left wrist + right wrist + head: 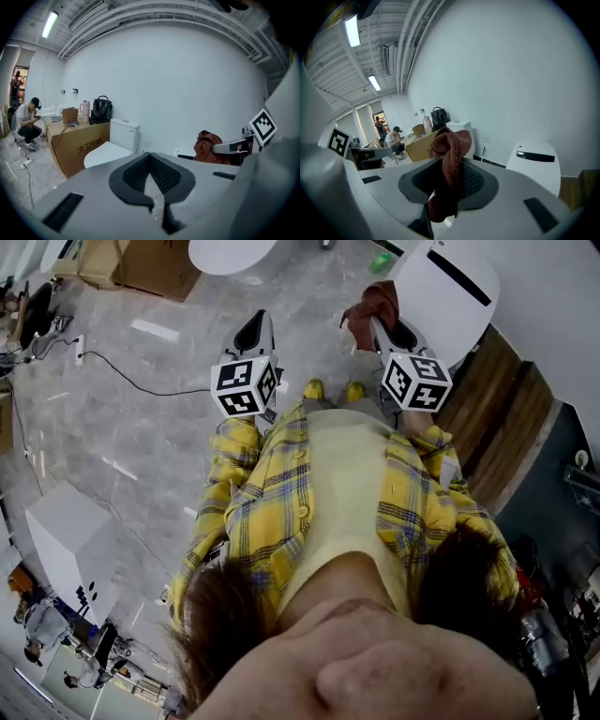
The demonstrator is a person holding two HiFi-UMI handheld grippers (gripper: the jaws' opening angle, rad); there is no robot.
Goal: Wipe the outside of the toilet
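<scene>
Right gripper view: the right gripper (450, 174) clamps a rust-brown knitted cloth (451, 145), apparently ready to wipe the white oval-lidded toilet (534, 165); the left gripper (151, 164) is closed and empty.

Bright, evenly lit; fisheye-warped edges.

Grey tiled floor (141, 427) with toilet (433, 313), cardboard box (155, 263), black cable (141, 386).
</scene>
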